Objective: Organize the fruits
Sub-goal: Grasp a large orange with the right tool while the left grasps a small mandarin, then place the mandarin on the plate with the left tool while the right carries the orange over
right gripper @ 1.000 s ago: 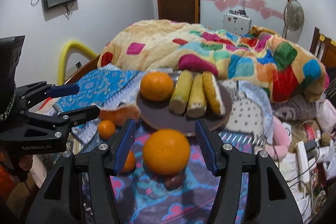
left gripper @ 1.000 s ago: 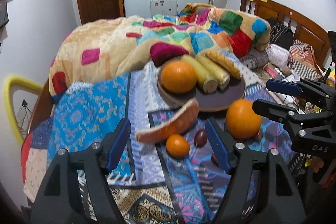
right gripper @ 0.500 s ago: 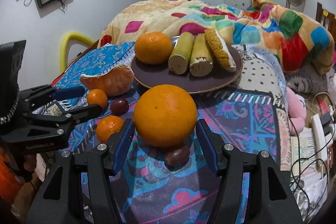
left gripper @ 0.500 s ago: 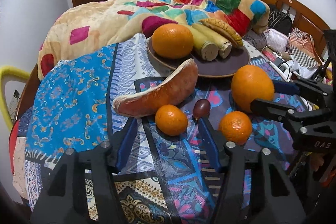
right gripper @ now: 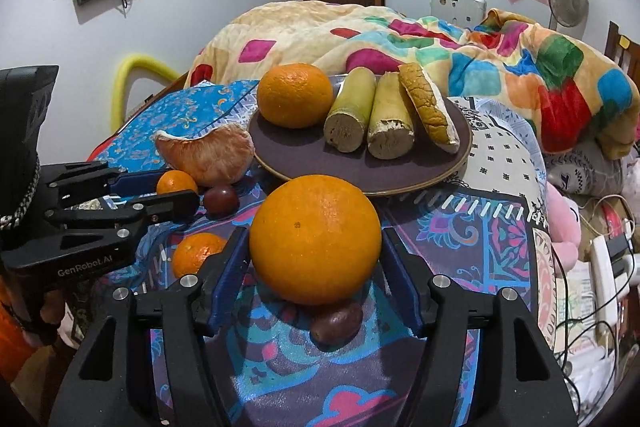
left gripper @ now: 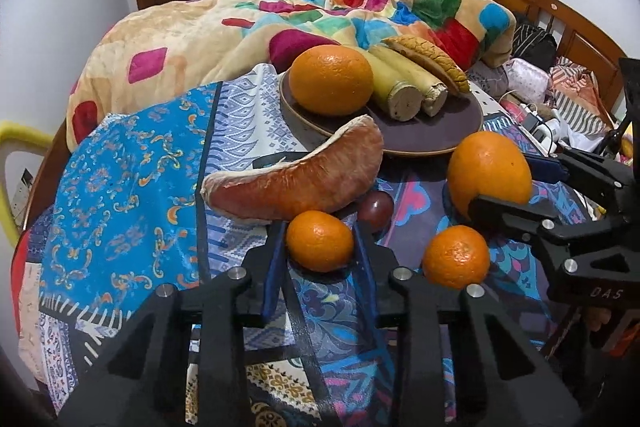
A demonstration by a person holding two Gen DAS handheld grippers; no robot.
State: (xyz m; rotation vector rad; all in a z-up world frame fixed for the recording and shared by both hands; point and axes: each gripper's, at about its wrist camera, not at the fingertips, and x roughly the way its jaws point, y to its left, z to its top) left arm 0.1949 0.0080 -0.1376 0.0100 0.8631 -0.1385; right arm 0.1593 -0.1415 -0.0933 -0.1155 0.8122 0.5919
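**Both grippers bracket fruit on the patterned cloth**

Your left gripper (left gripper: 320, 247) has its blue pads on either side of a small mandarin (left gripper: 319, 241), closed onto it or very nearly; you cannot tell from the frames whether they press it. Your right gripper (right gripper: 314, 259) straddles a large orange (right gripper: 315, 243) with its fingers spread, a thin gap showing on each side, so it is open around the fruit rather than clamped.

From the left wrist view, a dark plum (left gripper: 375, 207) sits at 1 o'clock just beyond the mandarin, touching the pomelo segment (left gripper: 296, 179) that curves across at 12 o'clock. A second mandarin (left gripper: 456, 257) lies at 3 o'clock, near the right gripper's lower finger.

From the right wrist view, another dark plum (right gripper: 336, 321) rests just under the large orange at 6 o'clock, touching it.

Farther out at 12 o'clock, the brown plate (right gripper: 320, 171) carries a second large orange (right gripper: 295, 95), two cut sugarcane pieces (right gripper: 370, 119) side by side, and a pomelo rind slice (right gripper: 428, 111) at their right. All of it rests on the patterned cloth (left gripper: 120, 195), with a patchwork blanket (right gripper: 440, 39) heaped behind.
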